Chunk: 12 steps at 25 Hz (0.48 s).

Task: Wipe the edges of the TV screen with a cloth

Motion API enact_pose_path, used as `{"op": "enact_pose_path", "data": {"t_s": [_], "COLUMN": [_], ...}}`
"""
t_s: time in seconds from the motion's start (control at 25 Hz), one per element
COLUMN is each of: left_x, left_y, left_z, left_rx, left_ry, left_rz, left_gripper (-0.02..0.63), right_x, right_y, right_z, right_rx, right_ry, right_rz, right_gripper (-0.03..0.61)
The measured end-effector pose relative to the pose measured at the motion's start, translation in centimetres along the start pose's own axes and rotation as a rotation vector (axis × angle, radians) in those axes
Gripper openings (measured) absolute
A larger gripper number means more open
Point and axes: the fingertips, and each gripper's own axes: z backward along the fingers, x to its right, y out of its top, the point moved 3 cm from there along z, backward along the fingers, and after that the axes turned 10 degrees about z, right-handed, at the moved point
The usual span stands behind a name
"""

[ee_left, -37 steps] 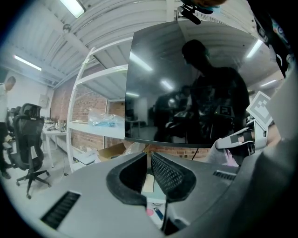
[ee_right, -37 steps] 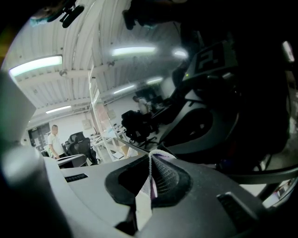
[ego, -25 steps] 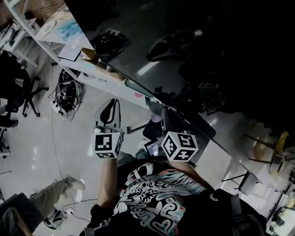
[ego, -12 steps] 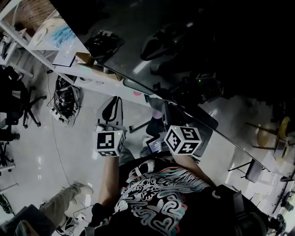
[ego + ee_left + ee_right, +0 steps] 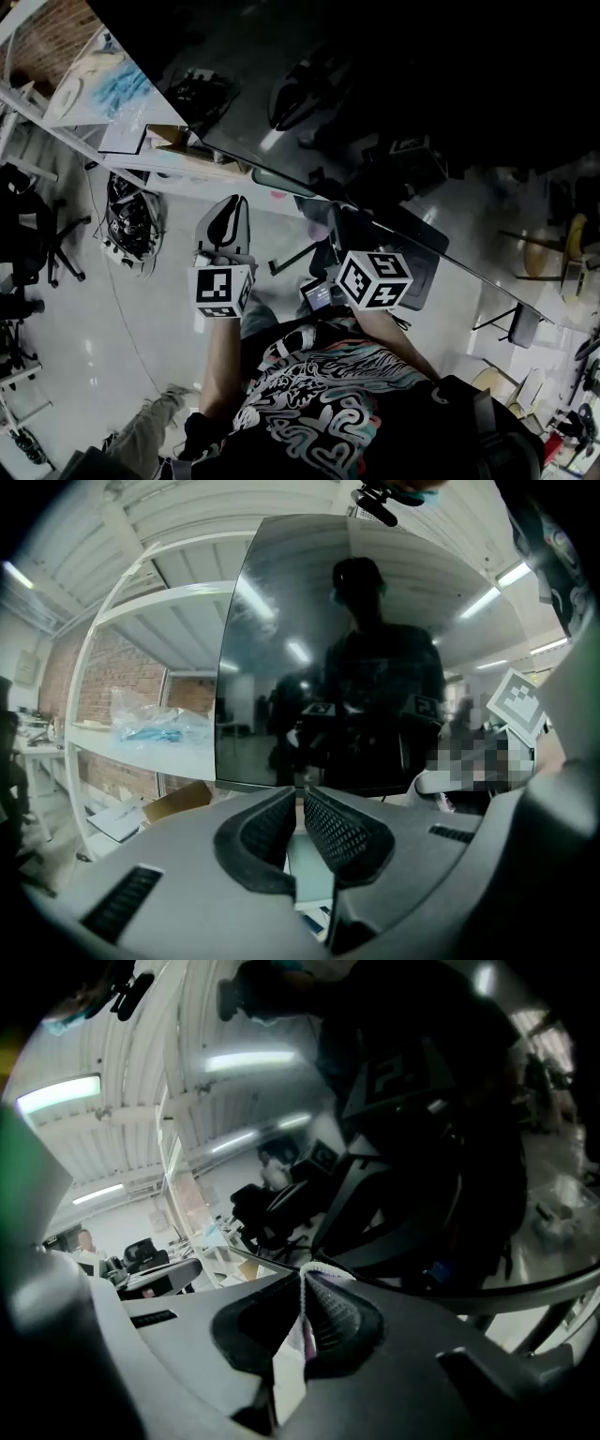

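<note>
The TV screen (image 5: 375,94) is a big dark glossy panel; its lower edge runs diagonally across the head view. It fills the middle of the left gripper view (image 5: 375,667) and mirrors a person holding both grippers. My left gripper (image 5: 229,208) points at the screen's lower edge, jaws together with nothing between them (image 5: 299,794). My right gripper (image 5: 330,225) is close to the same edge, further right. It is shut on a pale cloth (image 5: 304,1288) whose white hem sticks out at the tips, right by the screen (image 5: 422,1101).
A white shelf (image 5: 141,747) left of the screen carries a plastic bag (image 5: 103,84) with something blue. A cardboard box (image 5: 173,136) sits under it. On the floor are a cable bundle (image 5: 131,211) and an office chair (image 5: 37,234). A person's leg (image 5: 150,427) shows at the bottom left.
The head view has swung a little, so the screen edge and shelf sit lower left. Both grippers stay at nearly the same place by the screen's lower edge.
</note>
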Motion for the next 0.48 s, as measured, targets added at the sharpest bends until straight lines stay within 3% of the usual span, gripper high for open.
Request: {"op": "enact_pose_path", "data": {"t_s": [0.48], "left_x": [-5.2], "left_y": [1.2], "left_z": [-2.5], "left_rx": [-0.009], "left_ry": [-0.042], "left_rz": [0.005], "left_gripper": [0.040], "right_x": [-3.2], "right_y": [0.8], "right_z": [-4.1], "right_rx": [-0.005], "right_ry": [-0.013], "right_rz": [0.006], "right_gripper": [0.037]}}
